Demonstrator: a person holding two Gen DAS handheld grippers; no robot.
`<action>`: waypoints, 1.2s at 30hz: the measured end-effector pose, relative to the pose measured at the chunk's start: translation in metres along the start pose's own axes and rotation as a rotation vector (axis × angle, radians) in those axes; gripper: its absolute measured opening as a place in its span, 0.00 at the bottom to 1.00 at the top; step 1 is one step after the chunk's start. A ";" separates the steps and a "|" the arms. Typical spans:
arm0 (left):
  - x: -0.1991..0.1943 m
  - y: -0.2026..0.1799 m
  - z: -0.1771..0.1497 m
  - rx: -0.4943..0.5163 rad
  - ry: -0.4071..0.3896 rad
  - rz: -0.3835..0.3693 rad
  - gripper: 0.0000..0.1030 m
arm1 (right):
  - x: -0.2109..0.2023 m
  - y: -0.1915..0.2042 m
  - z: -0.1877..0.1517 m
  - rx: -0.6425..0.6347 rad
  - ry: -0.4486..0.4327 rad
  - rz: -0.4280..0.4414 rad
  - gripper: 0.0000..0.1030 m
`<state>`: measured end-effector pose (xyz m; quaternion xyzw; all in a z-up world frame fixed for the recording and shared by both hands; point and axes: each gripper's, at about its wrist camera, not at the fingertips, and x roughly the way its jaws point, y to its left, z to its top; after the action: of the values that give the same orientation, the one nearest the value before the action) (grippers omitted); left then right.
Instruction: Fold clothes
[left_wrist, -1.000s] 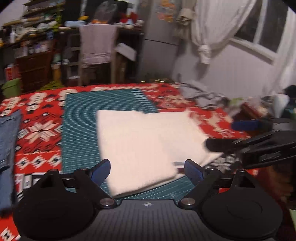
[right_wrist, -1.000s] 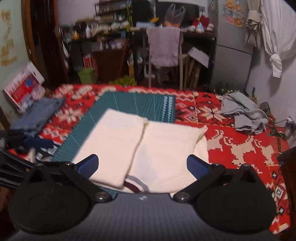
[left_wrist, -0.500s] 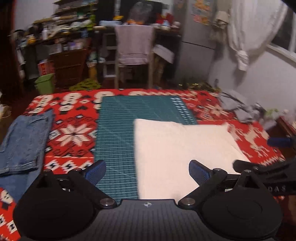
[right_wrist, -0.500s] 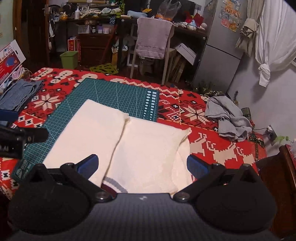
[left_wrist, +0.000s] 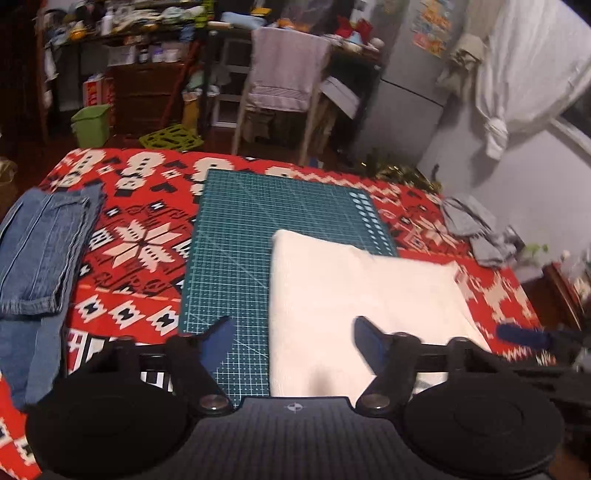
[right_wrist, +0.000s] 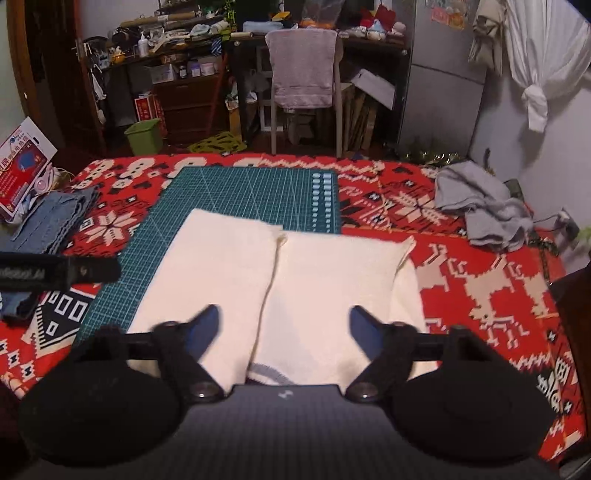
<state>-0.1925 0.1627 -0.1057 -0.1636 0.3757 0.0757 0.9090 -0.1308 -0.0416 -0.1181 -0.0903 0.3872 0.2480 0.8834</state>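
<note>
Your left gripper (left_wrist: 291, 341) and right gripper (right_wrist: 283, 328) both hung spread wide, empty, over the near edge of the folded cream garment (right_wrist: 280, 288) on the green cutting mat (right_wrist: 236, 192).

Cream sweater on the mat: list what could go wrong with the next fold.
1. The cream sweater lies half on the green cutting mat, half on the red patterned cloth; dragging it may bunch the cloth.
2. Its two folded-in panels meet at a loose centre seam, so lifting one edge could undo them.
3. Both grippers, left and right, hang open above the near hem; an uneven pinch may skew the fold.
</note>
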 end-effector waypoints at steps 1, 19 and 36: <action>0.003 0.002 0.000 -0.009 0.014 -0.029 0.52 | 0.003 0.000 -0.002 0.007 0.013 0.006 0.54; 0.076 0.014 -0.029 -0.093 0.305 -0.293 0.01 | 0.066 0.036 -0.032 0.045 0.150 0.207 0.02; 0.074 0.012 -0.034 -0.024 0.303 -0.303 0.02 | 0.067 0.019 -0.034 0.060 0.121 0.187 0.00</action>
<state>-0.1658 0.1629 -0.1840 -0.2384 0.4781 -0.0828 0.8413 -0.1232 -0.0128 -0.1900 -0.0419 0.4537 0.3118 0.8338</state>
